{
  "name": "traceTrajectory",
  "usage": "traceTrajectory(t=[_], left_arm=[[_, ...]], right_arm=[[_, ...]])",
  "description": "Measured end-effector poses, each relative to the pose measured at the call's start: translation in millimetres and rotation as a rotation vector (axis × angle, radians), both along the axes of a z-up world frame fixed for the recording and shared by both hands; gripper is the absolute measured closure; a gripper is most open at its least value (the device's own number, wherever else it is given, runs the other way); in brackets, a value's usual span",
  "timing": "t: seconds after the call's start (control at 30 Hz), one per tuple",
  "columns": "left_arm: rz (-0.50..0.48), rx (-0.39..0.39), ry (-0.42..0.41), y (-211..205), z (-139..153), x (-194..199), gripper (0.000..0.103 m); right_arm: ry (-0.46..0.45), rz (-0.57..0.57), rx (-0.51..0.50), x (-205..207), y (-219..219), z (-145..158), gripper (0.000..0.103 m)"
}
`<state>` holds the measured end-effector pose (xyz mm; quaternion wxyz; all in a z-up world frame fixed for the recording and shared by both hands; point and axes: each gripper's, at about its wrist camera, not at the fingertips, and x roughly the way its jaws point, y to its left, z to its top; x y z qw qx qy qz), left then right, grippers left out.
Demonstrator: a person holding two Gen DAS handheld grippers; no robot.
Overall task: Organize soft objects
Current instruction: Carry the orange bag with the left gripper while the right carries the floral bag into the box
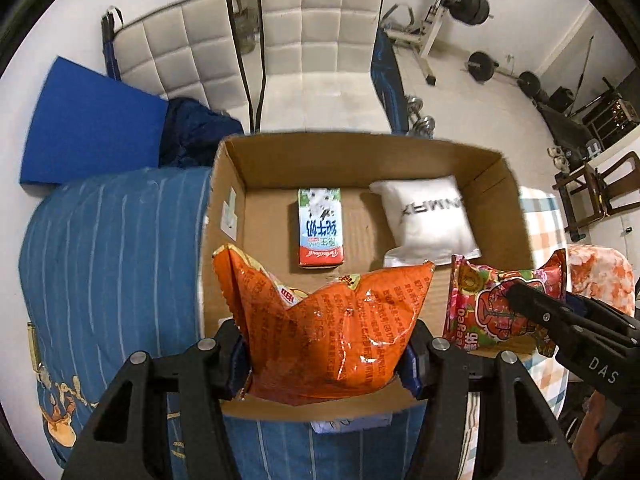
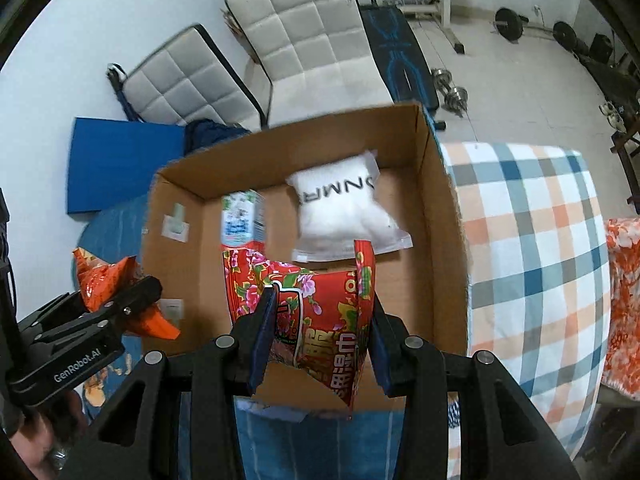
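Observation:
My left gripper point(image 1: 326, 354) is shut on an orange snack bag point(image 1: 332, 320) and holds it over the near edge of an open cardboard box point(image 1: 360, 160). My right gripper point(image 2: 320, 344) is shut on a red flowered packet point(image 2: 316, 304) over the same box point(image 2: 440, 208). The right gripper and its red packet point(image 1: 492, 304) show at the right of the left wrist view. The left gripper and the orange bag point(image 2: 112, 280) show at the left of the right wrist view. In the box lie a white soft pack point(image 1: 428, 216) point(image 2: 344, 208) and a milk carton point(image 1: 321, 226) point(image 2: 242, 220).
The box rests on a blue striped quilt point(image 1: 112, 248). A checked cloth point(image 2: 532, 248) lies to its right, with an orange patterned fabric point(image 2: 624, 300) beyond. White padded chairs point(image 1: 320, 40), a blue mat point(image 1: 88, 124) and gym weights point(image 1: 472, 4) stand behind.

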<state>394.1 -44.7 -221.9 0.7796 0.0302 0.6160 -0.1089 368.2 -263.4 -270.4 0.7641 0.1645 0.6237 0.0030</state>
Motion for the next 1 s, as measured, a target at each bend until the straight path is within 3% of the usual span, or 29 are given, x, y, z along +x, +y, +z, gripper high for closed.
traceTrajectory(t=[0.27,0.57,0.7,1.0], left_arm=[[-0.003,0.014,0.17,-2,-84,23,0.047],[0.0,0.031,0.372,-2,-166,26,0.047],[-0.002,0.042,0.405,-2,-181,22,0.047],[-0.007,0.06,0.391,-7,-179,20,0.046]], right_arm=[[0.126,0.015,-0.016,13,-1,-74,0.059],[0.201,0.048,-0.068,11,5,-118,0.059],[0.199,0.054,-0.082,9,8,-128,0.059],[0.185,0.06,-0.147,9,21,-134,0.053]])
